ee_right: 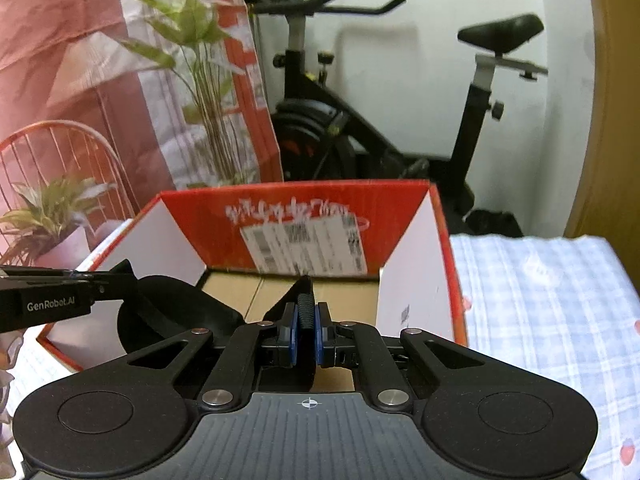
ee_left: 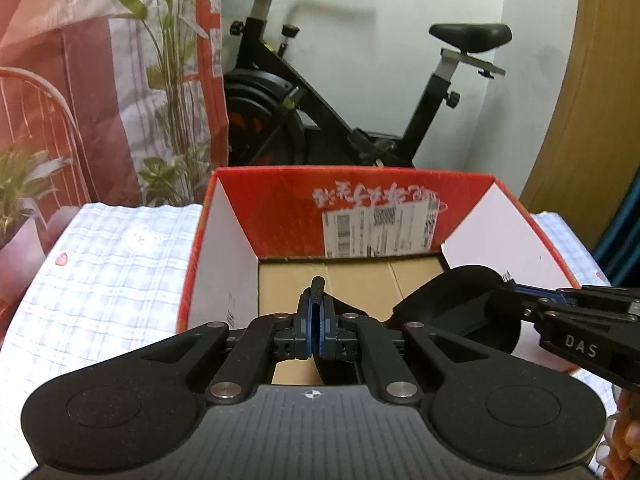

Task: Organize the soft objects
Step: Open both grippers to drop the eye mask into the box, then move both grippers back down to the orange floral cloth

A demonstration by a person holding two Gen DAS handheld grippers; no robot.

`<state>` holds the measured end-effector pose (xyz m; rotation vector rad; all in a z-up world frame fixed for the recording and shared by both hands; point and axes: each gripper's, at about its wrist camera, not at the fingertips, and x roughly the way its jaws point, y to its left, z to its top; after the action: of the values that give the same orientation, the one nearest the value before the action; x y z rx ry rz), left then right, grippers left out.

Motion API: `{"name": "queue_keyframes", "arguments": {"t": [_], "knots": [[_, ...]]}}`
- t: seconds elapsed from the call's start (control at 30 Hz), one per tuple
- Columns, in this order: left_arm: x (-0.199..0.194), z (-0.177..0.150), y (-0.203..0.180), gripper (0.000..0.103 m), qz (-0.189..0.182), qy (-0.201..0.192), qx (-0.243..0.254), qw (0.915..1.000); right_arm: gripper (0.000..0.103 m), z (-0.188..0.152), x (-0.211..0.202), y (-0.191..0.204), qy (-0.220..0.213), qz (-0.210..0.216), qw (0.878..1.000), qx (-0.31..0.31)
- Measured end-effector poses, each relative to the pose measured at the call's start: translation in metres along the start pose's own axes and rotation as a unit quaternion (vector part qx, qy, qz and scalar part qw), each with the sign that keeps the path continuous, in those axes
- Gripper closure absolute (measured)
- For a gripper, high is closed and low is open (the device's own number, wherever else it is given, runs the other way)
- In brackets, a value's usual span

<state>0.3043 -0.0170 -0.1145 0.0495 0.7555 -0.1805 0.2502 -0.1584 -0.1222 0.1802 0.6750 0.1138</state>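
The red box (ee_left: 360,208) is left open on top, so entry from above is allowed, though its raised flaps (ee_right: 416,256) crowd the sides. Part of the brown floor (ee_left: 360,280) is taken up by a black soft thing (ee_left: 452,300), probably fabric. Beyond, passage is blocked by an exercise bike (ee_left: 320,112).

Black soft item (ee_left: 452,300) over red box (ee_left: 288,208)

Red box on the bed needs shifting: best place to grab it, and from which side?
Probably the near wall's top rim, taken from above. The red box stands open-topped, and its thin upright walls suit a two-finger pinch over the edge. Both grippers are busy, though: left gripper and right gripper are each shut on a black fabric item over the box.
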Motion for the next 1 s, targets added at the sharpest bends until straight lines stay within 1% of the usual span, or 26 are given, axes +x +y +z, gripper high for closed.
{"name": "queue_keyframes", "arguments": {"t": [0.1,0.2,0.23,0.27,0.3,0.33,0.37,0.4,0.43,0.47,0.6,0.63,0.67,0.73,0.8,0.87,1.0], "knots": [[0.003,-0.003,-0.003,0.099,-0.002,0.01,0.003,0.9999,0.095,-0.005,0.006,0.0,0.012,0.0,1.0,0.015],[0.006,-0.005,-0.003,0.098,-0.004,0.024,-0.007,0.9997,0.095,-0.009,0.01,0.004,0.022,-0.004,1.0,0.016],[0.005,-0.004,-0.002,0.097,-0.003,0.027,-0.012,0.9996,0.093,-0.009,0.011,0.004,0.026,-0.005,1.0,0.015],[0.002,-0.003,-0.001,0.095,-0.005,0.026,-0.013,0.9996,0.087,-0.009,0.011,0.005,0.032,-0.011,0.999,0.013],[-0.001,-0.002,-0.001,0.093,-0.011,0.021,-0.011,0.9997,0.084,-0.009,0.011,0.006,0.036,-0.016,0.999,0.012],[-0.006,-0.001,0.0,0.086,-0.015,0.014,-0.008,0.9998,0.079,-0.009,0.009,0.007,0.037,-0.019,0.999,0.01],[-0.013,0.0,0.0,0.073,-0.017,0.005,-0.005,0.9998,0.079,-0.008,0.005,0.008,0.033,-0.019,0.999,0.005],[-0.019,0.0,0.001,0.065,-0.016,-0.001,-0.004,0.9999,0.078,-0.007,0.0,0.009,0.027,-0.021,0.999,0.0],[-0.026,0.0,0.002,0.054,-0.015,-0.009,-0.003,0.9998,0.073,-0.006,-0.005,0.01,0.021,-0.024,0.999,-0.005],[-0.033,-0.001,0.004,0.053,-0.016,-0.016,-0.002,0.9997,0.067,-0.004,-0.01,0.009,0.016,-0.026,1.0,-0.006],[-0.06,-0.008,0.011,0.052,-0.035,-0.031,0.007,0.9989,0.059,-0.005,-0.035,0.007,0.0,-0.021,1.0,-0.01],[-0.067,-0.012,0.014,0.052,-0.04,-0.037,0.005,0.9985,0.053,-0.005,-0.041,0.007,-0.003,-0.018,1.0,-0.013],[-0.073,-0.016,0.016,0.052,-0.044,-0.037,0.004,0.9983,0.043,-0.007,-0.048,0.008,-0.008,-0.013,1.0,-0.015],[-0.082,-0.026,0.015,0.052,-0.053,-0.029,0.007,0.9981,0.032,-0.009,-0.063,0.007,-0.017,0.0,1.0,-0.015],[-0.092,-0.041,0.013,0.052,-0.059,-0.023,0.013,0.9979,0.031,-0.013,-0.078,0.01,-0.024,0.009,0.999,-0.024],[-0.099,-0.056,0.011,0.052,-0.051,-0.013,0.015,0.9985,0.031,-0.019,-0.091,0.015,-0.027,0.011,0.999,-0.042],[-0.112,-0.084,0.011,0.052,-0.051,-0.002,0.011,0.9986,0.032,-0.039,-0.109,0.025,-0.019,0.017,0.998,-0.065]]}}
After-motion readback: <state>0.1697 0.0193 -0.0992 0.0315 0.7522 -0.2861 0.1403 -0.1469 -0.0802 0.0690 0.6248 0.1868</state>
